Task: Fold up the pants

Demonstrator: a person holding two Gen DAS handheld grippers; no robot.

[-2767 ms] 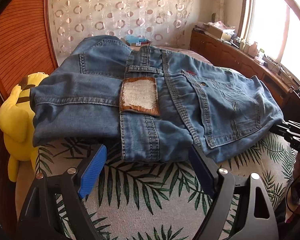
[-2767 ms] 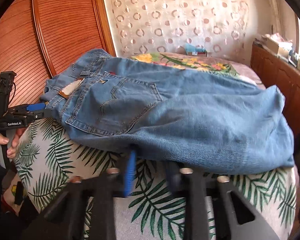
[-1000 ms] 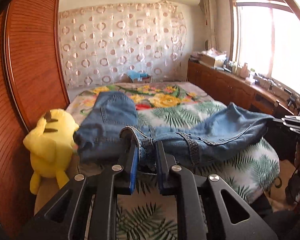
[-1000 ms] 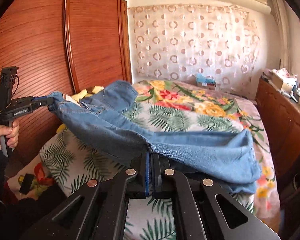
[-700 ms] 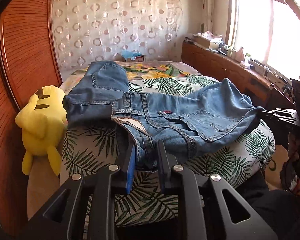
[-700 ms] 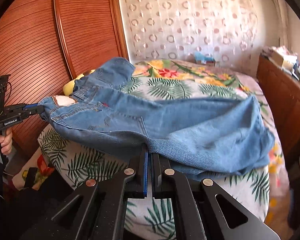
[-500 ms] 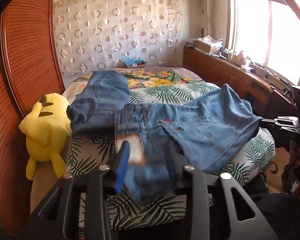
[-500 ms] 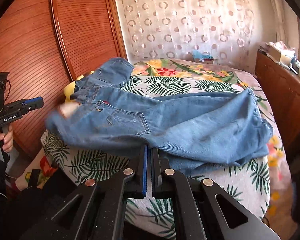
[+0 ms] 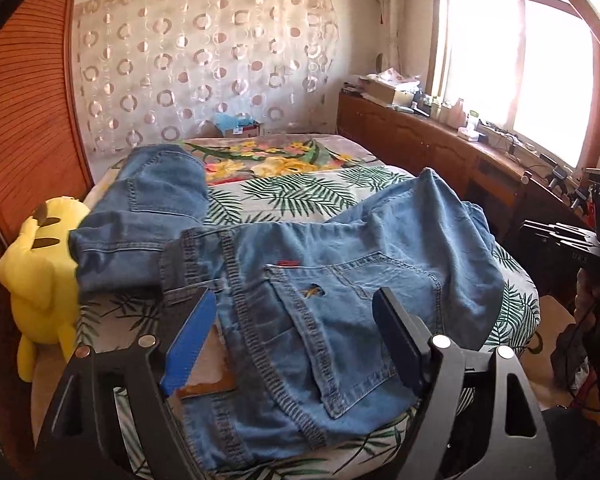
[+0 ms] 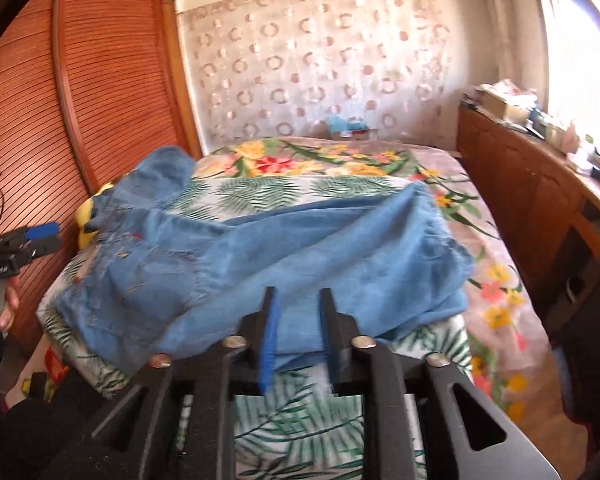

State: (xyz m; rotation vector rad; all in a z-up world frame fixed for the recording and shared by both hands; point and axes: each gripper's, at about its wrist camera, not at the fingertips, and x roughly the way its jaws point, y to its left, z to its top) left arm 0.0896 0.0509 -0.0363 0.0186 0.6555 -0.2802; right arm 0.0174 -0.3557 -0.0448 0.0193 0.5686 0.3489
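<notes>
Blue denim pants (image 9: 340,280) lie spread across the near part of the bed, waistband and back pocket toward my left gripper, legs running right; they also show in the right wrist view (image 10: 300,252). One part of the denim (image 9: 156,200) lies folded at the far left by the plush toy. My left gripper (image 9: 296,312) is open just above the waistband, holding nothing. My right gripper (image 10: 296,308) is open at the near edge of the leg fabric, holding nothing. The left gripper also shows at the left of the right wrist view (image 10: 40,236).
The bed (image 9: 300,192) has a palm-leaf and floral cover. A yellow plush toy (image 9: 40,272) sits at its left edge by the wooden wardrobe (image 10: 100,80). A wooden sideboard (image 9: 440,148) with clutter runs along the right under the window. A small box (image 9: 236,126) lies at the far end.
Both grippers held the pants lifted, then lowered them onto the bed. The left gripper let go first and opened wide; the right gripper has now opened too. The pants lie flat.
</notes>
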